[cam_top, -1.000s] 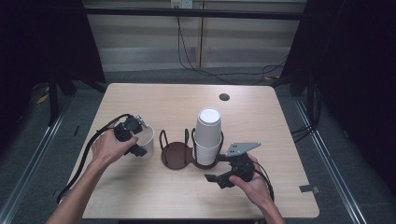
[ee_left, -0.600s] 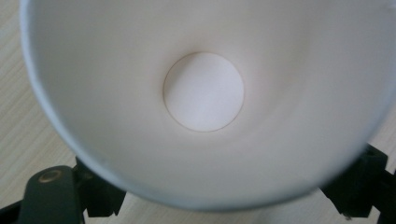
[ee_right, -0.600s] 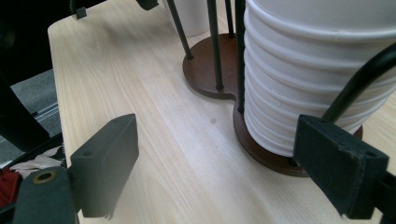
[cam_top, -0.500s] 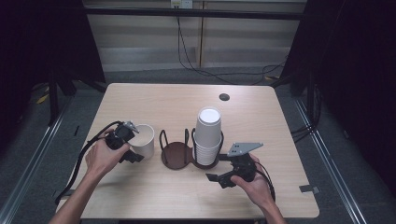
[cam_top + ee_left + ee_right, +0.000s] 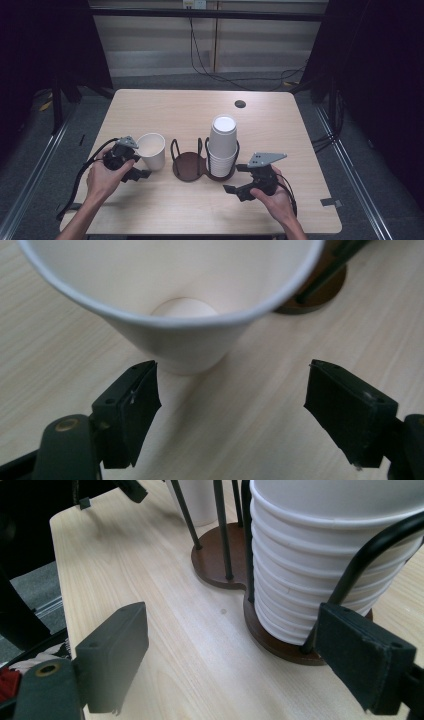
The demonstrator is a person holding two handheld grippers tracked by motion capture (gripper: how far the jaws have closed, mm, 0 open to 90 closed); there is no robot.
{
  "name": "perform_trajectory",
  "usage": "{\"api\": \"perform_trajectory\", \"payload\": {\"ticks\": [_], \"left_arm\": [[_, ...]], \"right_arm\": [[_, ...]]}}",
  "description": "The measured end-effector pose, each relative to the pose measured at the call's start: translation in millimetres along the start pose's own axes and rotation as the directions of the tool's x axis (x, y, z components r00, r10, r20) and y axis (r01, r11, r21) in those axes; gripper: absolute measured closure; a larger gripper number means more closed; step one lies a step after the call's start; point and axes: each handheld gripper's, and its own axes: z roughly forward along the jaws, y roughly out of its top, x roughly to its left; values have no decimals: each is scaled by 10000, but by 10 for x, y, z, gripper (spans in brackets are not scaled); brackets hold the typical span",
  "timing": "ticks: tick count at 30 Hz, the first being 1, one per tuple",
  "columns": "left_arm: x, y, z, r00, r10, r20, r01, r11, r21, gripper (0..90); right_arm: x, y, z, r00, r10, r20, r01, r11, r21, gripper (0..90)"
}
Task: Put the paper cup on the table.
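A single white paper cup (image 5: 151, 150) stands upright on the table, left of a brown two-ring cup holder (image 5: 189, 165). The holder's right ring carries a tall stack of white cups (image 5: 222, 145). My left gripper (image 5: 137, 161) sits just left of the single cup. In the left gripper view the cup (image 5: 190, 340) rises beyond the jaws of the gripper (image 5: 232, 400); the jaws have just been closing with nothing between them and still stand apart. My right gripper (image 5: 235, 178) rests open near the holder's front right, facing the stack (image 5: 320, 565).
A dark round grommet (image 5: 240, 104) lies at the back of the wooden table (image 5: 165, 110). The holder's left ring (image 5: 215, 555) has no cups in it. Black cables trail from both grippers toward the table's near edge.
My left gripper has drawn back from the single cup, toward the left and the near edge; the cup stays where it stood. The right hand has kept still.
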Motion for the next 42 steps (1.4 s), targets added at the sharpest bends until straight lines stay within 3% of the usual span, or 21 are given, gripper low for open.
{"api": "perform_trajectory", "payload": {"ticks": [2,7,11,14,17,22,28,30,32,35,39,42], "left_arm": [[-23,-51,-20,9998,-89,152,98,9983,-578,214],[-71,-166,-40,9986,-336,409,385,9912,-1270,214],[-141,-219,-58,9981,-595,163,615,9817,-1800,216],[-219,-259,-59,9987,-494,-149,459,9825,-1806,237],[-286,-302,-78,9991,-413,-94,386,9792,-1991,235],[-424,-359,-124,9994,-185,-305,99,9650,-2619,229],[-625,-433,-96,9990,20,-454,-140,9640,-2656,212],[-679,-445,-76,9991,-310,-299,208,9559,-2931,211],[-716,-458,-38,9983,-566,157,587,9463,-3178,211],[-782,-444,16,9997,-211,-142,157,9514,-3076,211],[-832,-441,126,9992,-235,323,332,9377,-3458,211],[-850,-462,204,9956,-704,620,889,9183,-3857,193]], "right_arm": [[1,-1,-4,10000,24,-1,-24,10000,-29,146],[25,-43,-11,10000,28,16,-29,10000,70,146],[16,-101,-34,9999,127,54,-128,9998,130,146],[6,-137,-45,9997,215,82,-217,9996,158,146],[3,-161,-55,9997,211,107,-213,9996,191,146],[5,-175,-63,9995,267,178,-270,9995,145,146],[10,-174,-99,9993,275,261,-277,9996,68,146],[11,-188,-98,9993,268,263,-271,9996,123,146],[16,-198,-98,9992,301,256,-305,9994,134,146],[16,-207,-96,9991,322,274,-326,9994,125,146],[14,-224,-91,9989,325,328,-328,9994,69,146],[9,-249,-76,9982,392,443,-393,9992,16,146]]}}
